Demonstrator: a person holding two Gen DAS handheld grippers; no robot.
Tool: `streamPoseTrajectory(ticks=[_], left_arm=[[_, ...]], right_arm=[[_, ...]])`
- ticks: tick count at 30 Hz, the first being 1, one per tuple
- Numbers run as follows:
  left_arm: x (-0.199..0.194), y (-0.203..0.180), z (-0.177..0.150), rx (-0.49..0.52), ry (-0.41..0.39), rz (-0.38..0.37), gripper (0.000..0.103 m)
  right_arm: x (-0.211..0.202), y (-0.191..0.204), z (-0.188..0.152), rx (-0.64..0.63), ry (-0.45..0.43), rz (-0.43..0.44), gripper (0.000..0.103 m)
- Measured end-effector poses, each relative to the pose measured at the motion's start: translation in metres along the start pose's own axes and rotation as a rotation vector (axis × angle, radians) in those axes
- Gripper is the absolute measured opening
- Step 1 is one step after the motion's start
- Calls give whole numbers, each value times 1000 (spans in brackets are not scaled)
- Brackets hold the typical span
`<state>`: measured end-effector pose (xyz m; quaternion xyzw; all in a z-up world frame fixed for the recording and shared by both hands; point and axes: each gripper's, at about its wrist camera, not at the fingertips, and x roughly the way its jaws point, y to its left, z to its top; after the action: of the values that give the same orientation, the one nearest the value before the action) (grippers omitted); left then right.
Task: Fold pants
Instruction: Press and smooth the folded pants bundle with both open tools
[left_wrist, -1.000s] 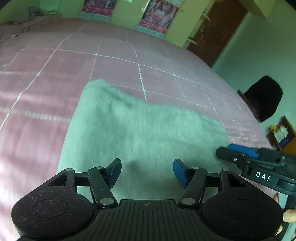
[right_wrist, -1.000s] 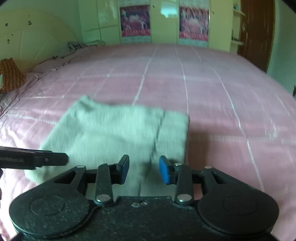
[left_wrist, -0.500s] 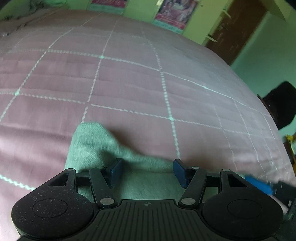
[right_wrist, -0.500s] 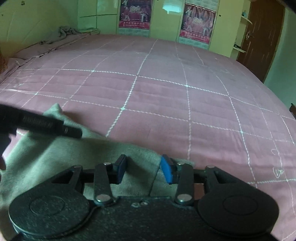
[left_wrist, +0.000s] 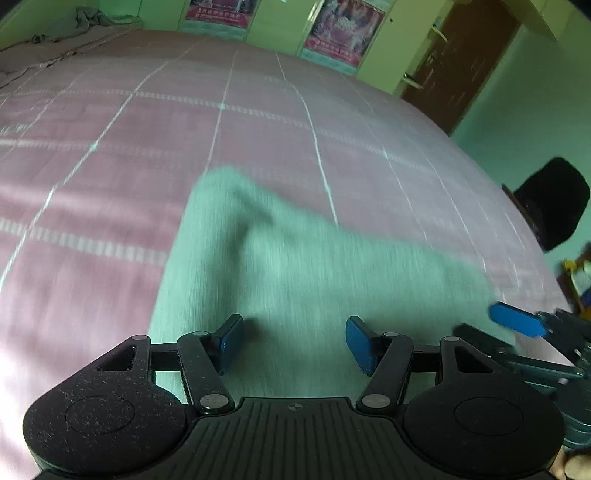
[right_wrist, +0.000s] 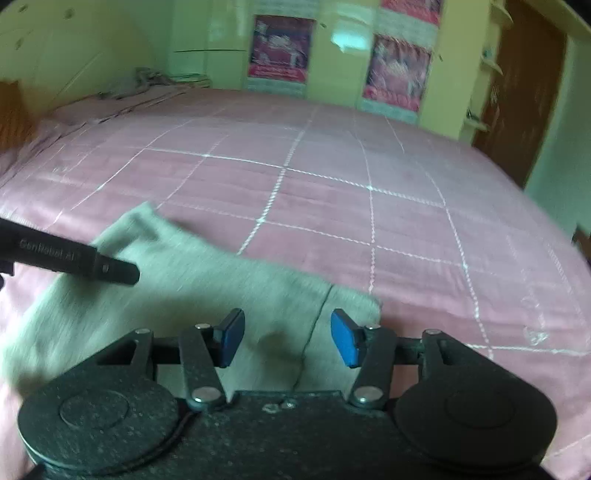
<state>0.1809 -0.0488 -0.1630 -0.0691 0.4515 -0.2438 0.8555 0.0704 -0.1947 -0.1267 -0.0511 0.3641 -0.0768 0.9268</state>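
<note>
A pink quilted bed (right_wrist: 369, 206) with a pale stitched grid carries the soft grey-green pants (left_wrist: 295, 280), a folded rough rectangle lying at 6 o'clock in both views. Only the right view shows their seam near 5 o'clock. Left tongs (left_wrist: 291, 345) stand released above the cloth; right tongs (right_wrist: 287, 338) are opening, pads clear of it.

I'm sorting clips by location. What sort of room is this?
Most likely a bedroom: a wide bed under a pink checked bedspread, gray pants lying on it, posters on the cupboard wall, a brown door.
</note>
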Motion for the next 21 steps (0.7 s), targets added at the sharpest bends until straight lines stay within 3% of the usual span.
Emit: streamPoseTrajectory(ticks=[4,6,8,21], left_arm=[[-11,-19,-38,110,-17,46,61],[-17,-24,-48,107,-32,58,64],[-21,-18,-50,40,-36,43,64],[-17,-29,-56,91,-53,101,68]], right_arm=[[2,12,-42,-59,58,-35,53],[-2,14,-57,-74,25,-59,53],[-10,17,-55,-60,33,-73,54],[-10,21,-60,-9,39,-105,56]])
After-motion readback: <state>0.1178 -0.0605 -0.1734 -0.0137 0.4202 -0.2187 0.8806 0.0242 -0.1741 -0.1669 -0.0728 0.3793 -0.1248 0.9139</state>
